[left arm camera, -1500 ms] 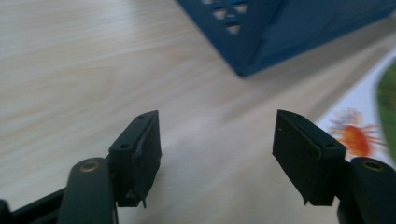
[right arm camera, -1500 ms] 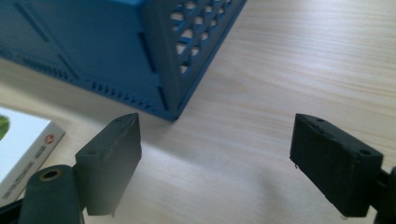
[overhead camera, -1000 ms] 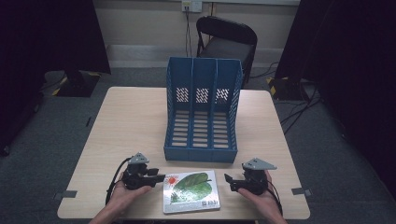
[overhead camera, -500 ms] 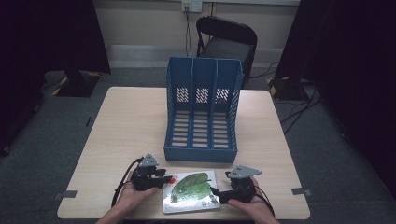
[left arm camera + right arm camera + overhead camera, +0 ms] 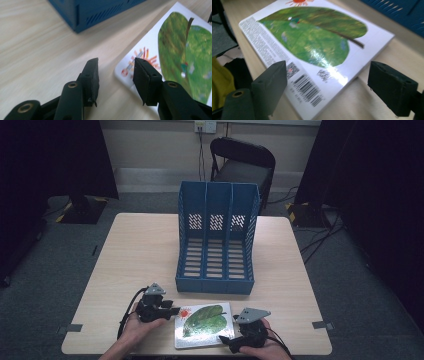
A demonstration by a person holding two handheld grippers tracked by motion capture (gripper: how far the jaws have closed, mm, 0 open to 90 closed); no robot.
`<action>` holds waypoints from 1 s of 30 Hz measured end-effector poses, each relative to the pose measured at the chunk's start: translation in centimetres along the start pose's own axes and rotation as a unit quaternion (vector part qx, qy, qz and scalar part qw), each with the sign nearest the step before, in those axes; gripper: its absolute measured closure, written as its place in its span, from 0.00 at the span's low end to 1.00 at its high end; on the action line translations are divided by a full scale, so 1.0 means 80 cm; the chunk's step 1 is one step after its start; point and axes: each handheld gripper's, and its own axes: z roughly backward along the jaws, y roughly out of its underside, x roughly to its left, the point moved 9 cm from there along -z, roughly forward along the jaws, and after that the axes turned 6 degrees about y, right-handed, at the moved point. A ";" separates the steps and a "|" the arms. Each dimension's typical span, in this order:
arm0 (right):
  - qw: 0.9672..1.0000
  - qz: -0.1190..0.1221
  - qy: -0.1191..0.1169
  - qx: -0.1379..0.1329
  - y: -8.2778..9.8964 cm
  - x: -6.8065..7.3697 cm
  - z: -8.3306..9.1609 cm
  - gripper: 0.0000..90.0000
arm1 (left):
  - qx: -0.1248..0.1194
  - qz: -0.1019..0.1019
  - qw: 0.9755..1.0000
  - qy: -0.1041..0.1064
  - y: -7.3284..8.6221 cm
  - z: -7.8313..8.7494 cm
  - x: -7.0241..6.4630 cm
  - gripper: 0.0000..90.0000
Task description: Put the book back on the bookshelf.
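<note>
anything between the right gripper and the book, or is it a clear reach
Nothing visible stands between them. The right gripper is at the near corner of the book, jaws open on either side of that corner, with bare table around it.

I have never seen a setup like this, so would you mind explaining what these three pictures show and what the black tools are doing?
A person sits at a wooden table and holds a hand tool with two black jaws in each hand. The high view looks down from above. The other two pictures come from small cameras riding on the tools, looking along their jaws.

On the table stand a blue file rack with three slots and, nearer the person, a flat picture book showing a big green leaf.

The left gripper sits at the book's corner by the little sun, jaws apart, one over the corner. The right gripper faces the barcode corner, jaws wide open either side of it. Neither grips the book yet.
</note>
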 end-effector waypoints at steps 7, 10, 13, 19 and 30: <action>1.000 0.004 -0.016 0.016 0.006 0.007 -0.003 0.14 | 0.007 -0.012 1.000 -0.012 0.008 0.003 0.002 0.62; 1.000 0.009 -0.010 0.024 0.010 0.008 -0.005 0.12 | 0.010 -0.030 0.999 -0.029 0.007 0.000 0.000 0.64; 1.000 0.009 -0.006 0.026 0.010 0.008 -0.007 0.09 | -0.002 -0.036 0.998 -0.042 0.001 -0.006 0.005 0.64; 1.000 0.009 -0.001 0.022 0.009 0.008 -0.008 0.09 | -0.013 -0.037 0.997 -0.063 -0.012 -0.014 0.018 0.66; 1.000 0.002 -0.004 0.025 0.010 0.008 -0.010 0.09 | -0.032 0.020 0.999 0.030 -0.012 0.009 -0.008 0.52</action>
